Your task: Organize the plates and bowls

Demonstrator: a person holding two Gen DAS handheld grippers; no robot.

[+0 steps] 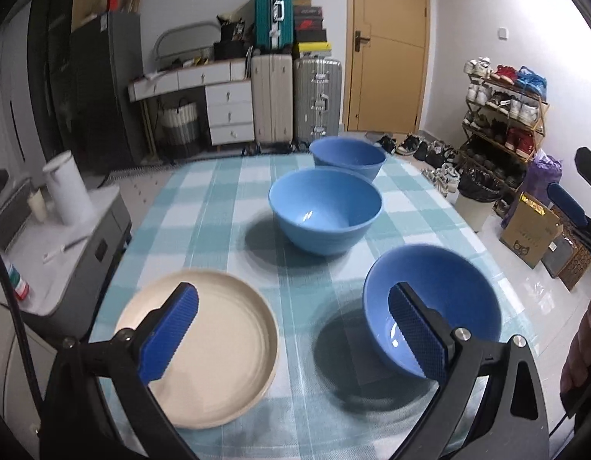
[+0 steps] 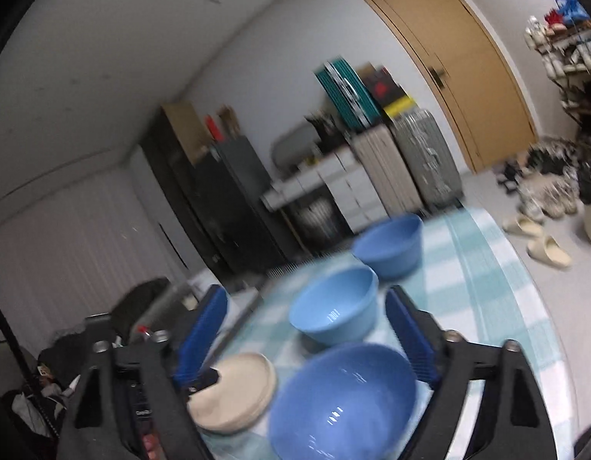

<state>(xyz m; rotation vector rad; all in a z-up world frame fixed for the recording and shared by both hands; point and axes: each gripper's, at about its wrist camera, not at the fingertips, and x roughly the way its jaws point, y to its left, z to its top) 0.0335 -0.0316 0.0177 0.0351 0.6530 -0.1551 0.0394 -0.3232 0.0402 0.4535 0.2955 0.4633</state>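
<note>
Table (image 1: 218,207) under check cloth, carrying all the ware, largest item first: cream plate (image 1: 218,356) at near left, flat, apart from everything else. Three blue bowls upright in a rough line: near bowl (image 1: 444,306) at right front, mid bowl (image 1: 326,211) behind it, far bowl (image 1: 349,157) just beyond, none nested. Left gripper (image 1: 295,329) spread wide, nothing between its pads, hovering over the gap between plate and near bowl. Right gripper (image 2: 306,333) likewise spread and empty, raised above the near bowl. Judged next step: nesting bowls. Recommended: grip one wall at the rim, lift clear, lower centred into another bowl, release only once seated. Right view blurred; fine detail unconfirmed.
</note>
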